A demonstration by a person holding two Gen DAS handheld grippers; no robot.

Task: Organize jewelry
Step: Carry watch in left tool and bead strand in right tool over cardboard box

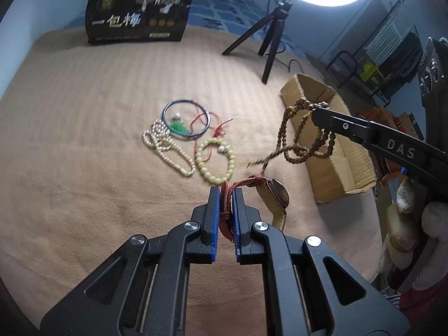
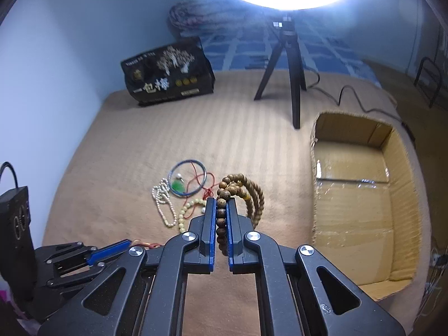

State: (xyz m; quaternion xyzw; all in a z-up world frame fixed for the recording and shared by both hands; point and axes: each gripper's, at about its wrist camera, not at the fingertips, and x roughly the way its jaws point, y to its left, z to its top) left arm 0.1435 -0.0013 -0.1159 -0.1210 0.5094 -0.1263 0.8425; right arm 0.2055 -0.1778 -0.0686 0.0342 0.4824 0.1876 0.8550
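My left gripper [image 1: 225,191] is shut on the red strap of a wristwatch [image 1: 275,196], held above the tan blanket. My right gripper [image 2: 221,201] is shut on a long brown wooden bead string [image 2: 246,190]; the string hangs in loops [image 1: 302,137] near the open cardboard box [image 1: 340,154], whose flat inside [image 2: 355,196] shows in the right wrist view. On the blanket lie a white pearl string [image 1: 165,142], a pale yellow bead bracelet [image 1: 215,160], a thin blue bangle [image 1: 187,120] and a green pendant on a red cord [image 1: 179,126].
A black snack bag [image 1: 138,12] stands at the back. A ring light on a black tripod [image 1: 268,39] stands behind the box, its cable [image 2: 344,95] trailing right. Plush toys [image 1: 411,224] sit at the bed's right edge.
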